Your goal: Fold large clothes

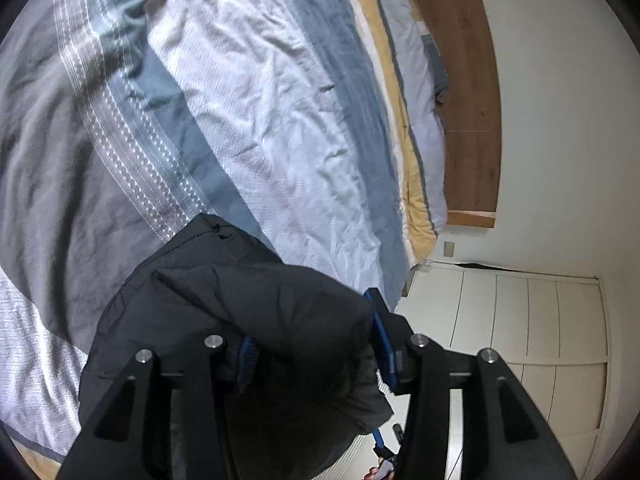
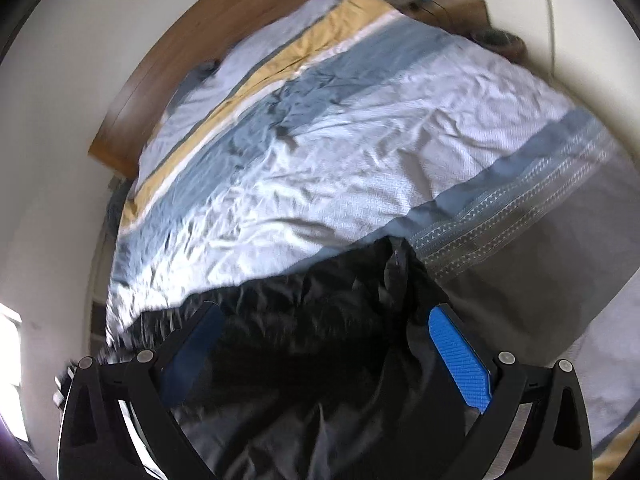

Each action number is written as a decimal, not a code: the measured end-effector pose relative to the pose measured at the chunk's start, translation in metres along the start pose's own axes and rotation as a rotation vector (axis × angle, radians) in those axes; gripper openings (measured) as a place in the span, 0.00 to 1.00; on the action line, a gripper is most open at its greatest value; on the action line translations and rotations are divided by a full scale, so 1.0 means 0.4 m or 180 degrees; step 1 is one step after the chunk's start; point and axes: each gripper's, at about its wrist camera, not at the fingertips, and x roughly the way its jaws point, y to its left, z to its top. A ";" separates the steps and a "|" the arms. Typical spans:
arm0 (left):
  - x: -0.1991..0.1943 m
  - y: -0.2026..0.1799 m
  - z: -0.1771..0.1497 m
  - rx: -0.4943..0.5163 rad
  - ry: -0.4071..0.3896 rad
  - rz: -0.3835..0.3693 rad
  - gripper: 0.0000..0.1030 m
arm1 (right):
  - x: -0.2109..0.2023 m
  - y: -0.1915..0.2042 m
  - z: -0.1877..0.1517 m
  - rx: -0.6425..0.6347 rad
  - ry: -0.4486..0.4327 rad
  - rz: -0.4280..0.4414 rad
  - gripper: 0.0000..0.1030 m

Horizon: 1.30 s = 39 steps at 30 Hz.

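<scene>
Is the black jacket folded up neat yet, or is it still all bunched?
Still bunched. The black jacket lies in a rumpled, puffy heap on the striped duvet, with uneven creases and no flat, squared edges.

The left gripper [image 1: 316, 344] is held partly open and tilted downward. The right gripper [image 2: 326, 350] is spread wide, its blue pads [image 2: 460, 360] gripping nothing.

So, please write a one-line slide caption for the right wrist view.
Right gripper open above a black jacket lying on a striped duvet.
</scene>
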 end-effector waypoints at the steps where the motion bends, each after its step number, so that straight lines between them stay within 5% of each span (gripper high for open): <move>1: -0.014 -0.006 -0.002 0.0021 -0.0007 -0.0038 0.46 | -0.007 0.006 -0.012 -0.0060 -0.0002 0.0004 0.99; 6: -0.091 -0.027 -0.019 0.0206 -0.0132 0.0040 0.51 | -0.034 0.029 -0.072 -0.0219 -0.0010 0.0051 0.99; 14: -0.150 -0.112 -0.143 0.1292 -0.0171 0.0905 0.51 | -0.069 0.090 -0.160 -0.0631 -0.0023 -0.0025 0.99; 25: 0.128 -0.087 -0.432 0.1987 0.0415 0.1060 0.51 | 0.038 0.219 -0.295 -0.1128 0.0054 -0.0002 0.99; 29: 0.247 -0.136 -0.525 0.2552 0.0417 0.1232 0.51 | 0.114 0.258 -0.316 -0.1241 0.0124 0.0068 0.99; 39: 0.530 -0.250 -0.477 0.3100 0.0189 0.1877 0.51 | 0.318 0.270 -0.171 -0.1217 0.0047 -0.0127 1.00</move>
